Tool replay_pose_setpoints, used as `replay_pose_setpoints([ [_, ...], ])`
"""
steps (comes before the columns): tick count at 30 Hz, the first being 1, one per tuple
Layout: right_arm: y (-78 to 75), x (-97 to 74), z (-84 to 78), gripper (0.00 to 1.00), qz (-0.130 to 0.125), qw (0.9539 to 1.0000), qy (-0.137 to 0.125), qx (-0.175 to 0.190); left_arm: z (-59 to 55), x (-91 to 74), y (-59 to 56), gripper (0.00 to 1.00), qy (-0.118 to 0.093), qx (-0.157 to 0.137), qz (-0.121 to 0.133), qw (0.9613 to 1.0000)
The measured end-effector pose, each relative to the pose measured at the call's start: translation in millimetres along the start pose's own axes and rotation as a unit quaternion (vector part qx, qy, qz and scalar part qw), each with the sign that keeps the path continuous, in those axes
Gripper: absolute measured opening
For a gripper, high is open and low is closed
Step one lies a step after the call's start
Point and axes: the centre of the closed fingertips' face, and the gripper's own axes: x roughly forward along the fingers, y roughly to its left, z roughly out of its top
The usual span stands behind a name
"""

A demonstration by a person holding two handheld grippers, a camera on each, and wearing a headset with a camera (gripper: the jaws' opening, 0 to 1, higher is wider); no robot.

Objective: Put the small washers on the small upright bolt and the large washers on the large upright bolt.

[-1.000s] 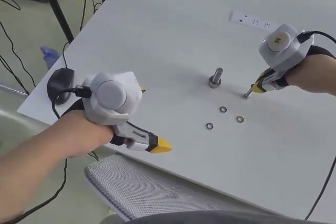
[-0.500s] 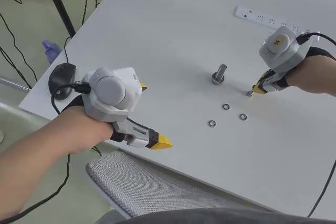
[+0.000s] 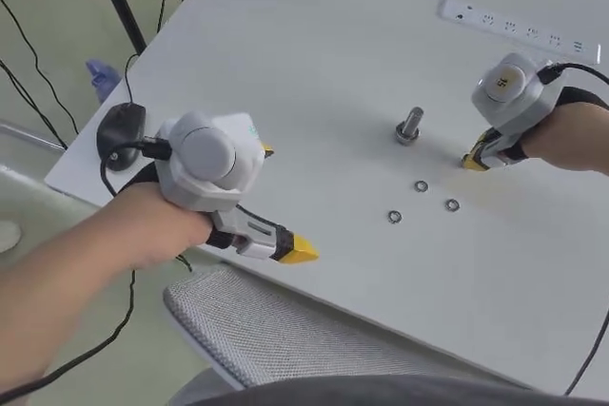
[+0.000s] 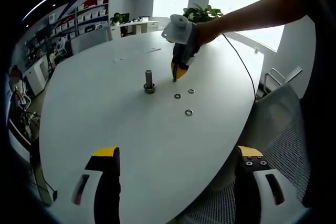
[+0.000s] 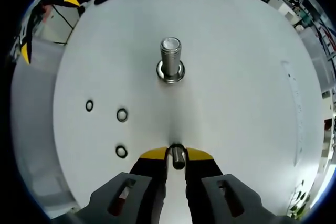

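Small bolt (image 5: pixel 178 157) stands pinched in the right claw (image 3: pixel 473 163), at 4 o'clock of the large bolt (image 3: pixel 410 126). Three washers (image 3: pixel 421 185) lie loose around its 6 o'clock. Left claw (image 4: pixel 177 153) gapes empty over the tabletop's (image 3: pixel 314 64) near edge.

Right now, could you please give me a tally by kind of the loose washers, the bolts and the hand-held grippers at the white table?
Loose washers: 3
Bolts: 2, the large bolt and the small bolt
Hand-held grippers: 2, the left hand-held gripper and the right hand-held gripper
Total: 7
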Motion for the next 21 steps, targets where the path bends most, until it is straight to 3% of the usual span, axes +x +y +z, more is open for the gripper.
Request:
replay_pose_setpoints([
  [21,5.3,7.8,-2.7,0.15,0.002,0.9999,0.003,-0.011,1.1,-1.2,-4.8,0.88,0.002,-0.005,0.000,1.0000],
])
